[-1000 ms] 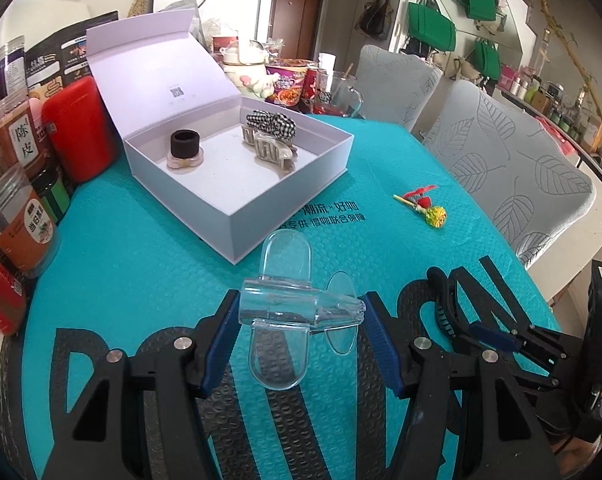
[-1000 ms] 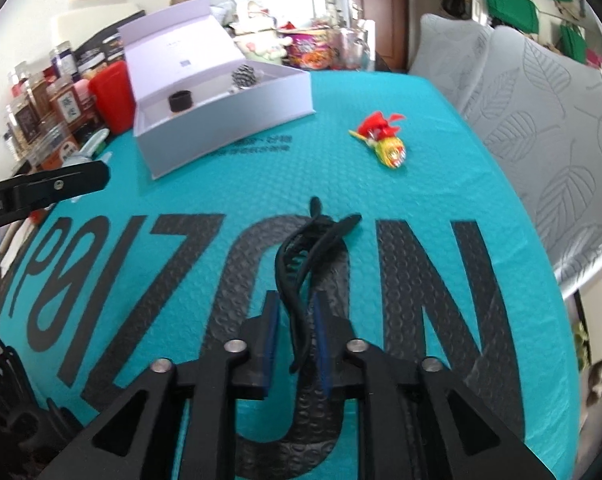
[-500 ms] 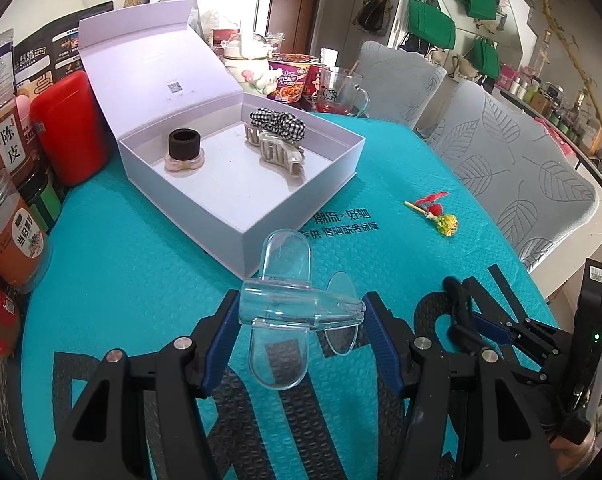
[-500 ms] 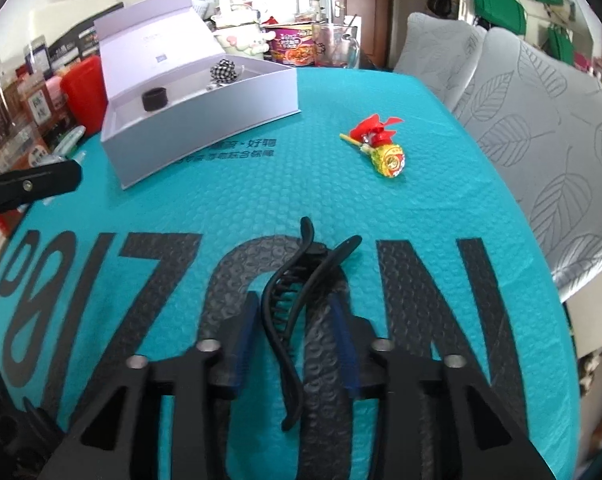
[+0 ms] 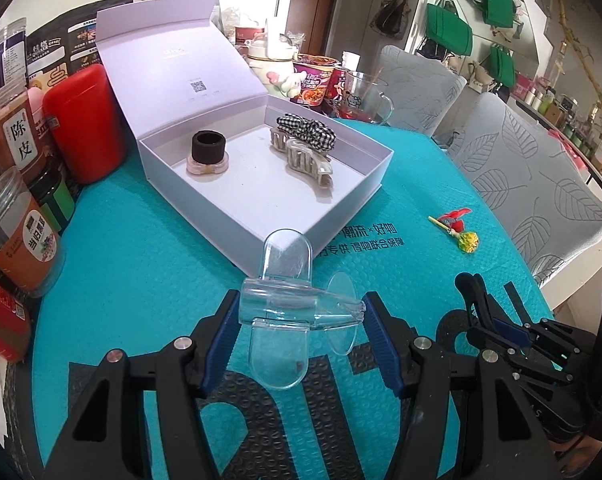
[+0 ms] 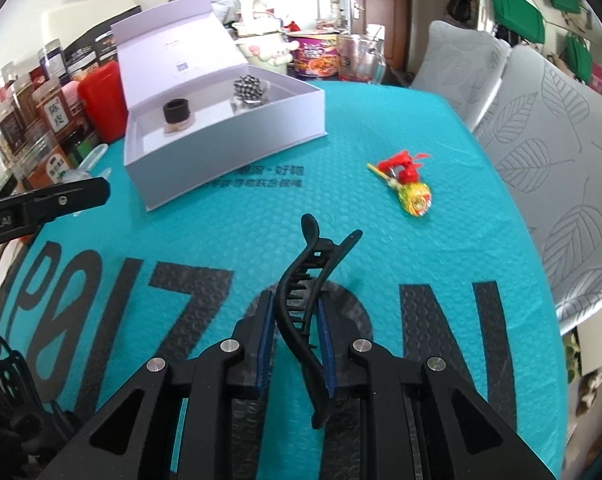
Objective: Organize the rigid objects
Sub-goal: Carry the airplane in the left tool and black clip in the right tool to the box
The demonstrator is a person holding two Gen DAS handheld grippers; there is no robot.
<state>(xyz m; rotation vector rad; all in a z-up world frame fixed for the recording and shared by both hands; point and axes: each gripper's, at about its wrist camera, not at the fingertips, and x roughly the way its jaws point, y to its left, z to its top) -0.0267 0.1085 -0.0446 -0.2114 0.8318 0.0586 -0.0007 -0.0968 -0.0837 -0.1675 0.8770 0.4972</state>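
Holding a clear hair clip (image 5: 297,312) pinched in our left gripper (image 5: 301,334); right gripper (image 6: 293,338) clamps a black hair clip (image 6: 301,300) near the open white box (image 5: 261,184).

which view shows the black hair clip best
The right wrist view: the black hair clip fills the centre, teeth and curved arms plain, pinched between the right claw's pads. The left wrist view shows only its tip at the right edge, mostly hidden by that claw.

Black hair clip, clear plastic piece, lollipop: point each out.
black hair clip (image 6: 301,300): right wrist view, toothed middle.
clear plastic piece (image 5: 297,304): left wrist view, central tube.
lollipop (image 6: 415,199): right wrist view, yellow wrapped head.
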